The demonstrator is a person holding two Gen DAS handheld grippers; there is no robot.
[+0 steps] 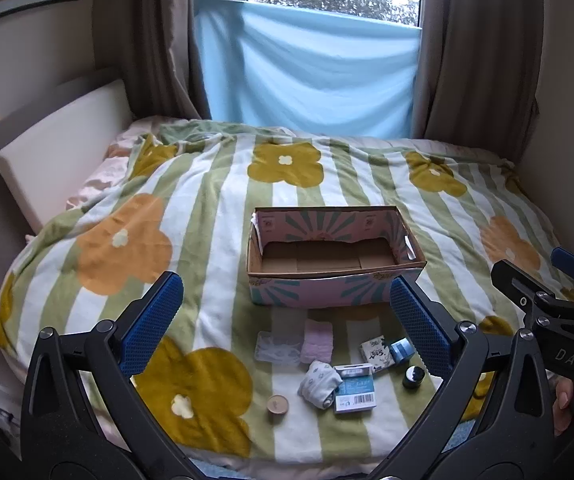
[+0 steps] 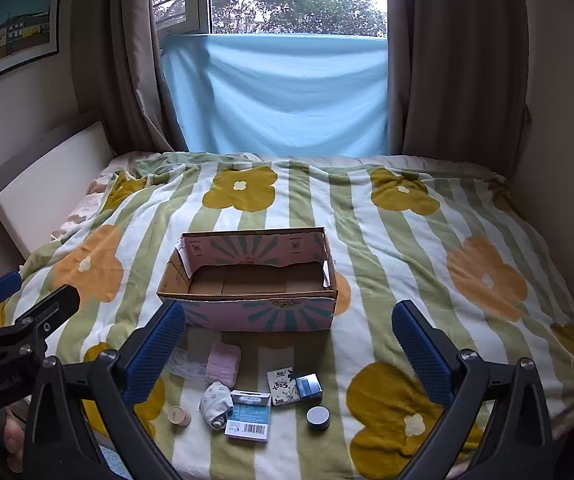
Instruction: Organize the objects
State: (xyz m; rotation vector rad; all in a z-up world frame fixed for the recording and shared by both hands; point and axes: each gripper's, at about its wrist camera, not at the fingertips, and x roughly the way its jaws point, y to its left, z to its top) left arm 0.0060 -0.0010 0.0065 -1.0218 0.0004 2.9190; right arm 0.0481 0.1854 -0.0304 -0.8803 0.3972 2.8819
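Note:
An open, empty cardboard box (image 1: 415, 258) (image 2: 247, 294) stands on the bed. In front of it lie small items: a clear packet (image 1: 278, 347), a pink cloth (image 1: 317, 340) (image 2: 224, 364), rolled white socks (image 1: 319, 383) (image 2: 216, 402), a blue-white carton (image 1: 355, 394) (image 2: 248, 420), a patterned tissue pack (image 1: 375, 354) (image 2: 282, 386), a small blue box (image 1: 402, 350) (image 2: 309, 387), a dark jar (image 1: 414, 377) (image 2: 318, 417) and a round beige tin (image 1: 277, 404) (image 2: 179, 416). My left gripper (image 1: 287, 320) is open above them. My right gripper (image 2: 289, 344) is open too, empty.
A striped floral blanket (image 1: 207, 208) (image 2: 407, 240) covers the bed. A white headboard cushion (image 1: 63, 148) lies at the left, curtains and a blue sheet (image 2: 283, 96) over the window at the back. Each gripper shows at the other view's edge.

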